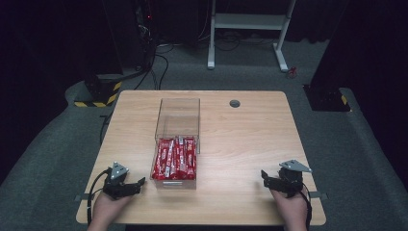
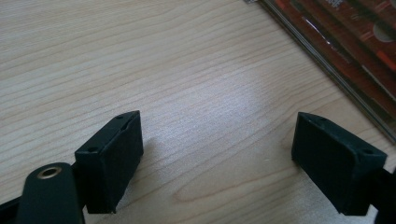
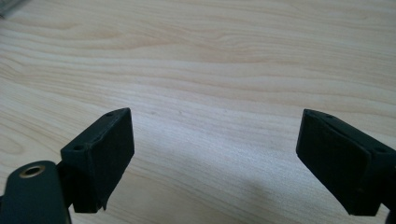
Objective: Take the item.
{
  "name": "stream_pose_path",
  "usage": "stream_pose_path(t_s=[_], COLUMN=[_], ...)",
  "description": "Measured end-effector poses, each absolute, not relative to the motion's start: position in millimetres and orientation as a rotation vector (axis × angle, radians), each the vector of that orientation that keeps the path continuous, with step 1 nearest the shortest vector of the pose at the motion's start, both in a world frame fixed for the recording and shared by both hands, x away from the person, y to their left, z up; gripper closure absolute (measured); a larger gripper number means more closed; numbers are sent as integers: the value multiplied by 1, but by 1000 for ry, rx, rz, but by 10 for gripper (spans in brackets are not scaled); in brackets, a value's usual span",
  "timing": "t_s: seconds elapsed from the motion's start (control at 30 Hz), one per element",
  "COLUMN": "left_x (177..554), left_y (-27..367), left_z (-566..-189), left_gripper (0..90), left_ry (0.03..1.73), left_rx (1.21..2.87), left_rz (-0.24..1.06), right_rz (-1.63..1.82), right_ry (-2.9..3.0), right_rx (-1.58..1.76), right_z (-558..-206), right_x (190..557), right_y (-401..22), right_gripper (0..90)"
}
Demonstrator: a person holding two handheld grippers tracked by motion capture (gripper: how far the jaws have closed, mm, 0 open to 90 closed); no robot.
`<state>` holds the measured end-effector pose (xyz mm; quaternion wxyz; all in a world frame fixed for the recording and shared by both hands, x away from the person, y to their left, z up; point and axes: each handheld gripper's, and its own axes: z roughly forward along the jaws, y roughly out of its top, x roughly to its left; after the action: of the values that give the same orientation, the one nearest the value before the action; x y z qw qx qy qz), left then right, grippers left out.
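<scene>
Both hands at my near edge of the worktop point(image 1: 240, 144). Left hand-held gripper point(image 1: 134, 185) jaws spread, empty, just beside the clear box point(image 1: 178, 115) of red packets point(image 1: 174, 159), which run lengthwise away from me. Right hand-held gripper point(image 1: 266, 178) also spread, well apart. Left is nearer.

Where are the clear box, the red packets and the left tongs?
clear box point(image 1: 177, 111): high view, empty far wall.
red packets point(image 1: 174, 159): high view, middle of the stack.
left tongs point(image 1: 138, 185): high view, between the open tips.
</scene>
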<state>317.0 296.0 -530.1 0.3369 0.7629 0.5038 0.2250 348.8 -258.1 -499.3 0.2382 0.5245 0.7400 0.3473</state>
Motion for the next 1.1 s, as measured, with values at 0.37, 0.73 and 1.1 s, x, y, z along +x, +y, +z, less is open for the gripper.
stream_pose_path(t_s=[0.37, 0.73, 1.1], left_x=[318, 322, 318], left_y=[295, 294, 296], left_z=[-530, -530, -530], left_gripper=[172, 171, 189], left_ry=[1311, 1306, 1307], left_rx=[1991, 1992, 1988], left_rz=[579, 580, 585], right_rz=[974, 982, 1037], right_ry=[2073, 2052, 2028], right_rx=[1346, 1315, 1329], right_z=[-496, -484, -484], right_x=[342, 352, 358], right_y=[-238, -227, -227], right_gripper=[123, 125, 124])
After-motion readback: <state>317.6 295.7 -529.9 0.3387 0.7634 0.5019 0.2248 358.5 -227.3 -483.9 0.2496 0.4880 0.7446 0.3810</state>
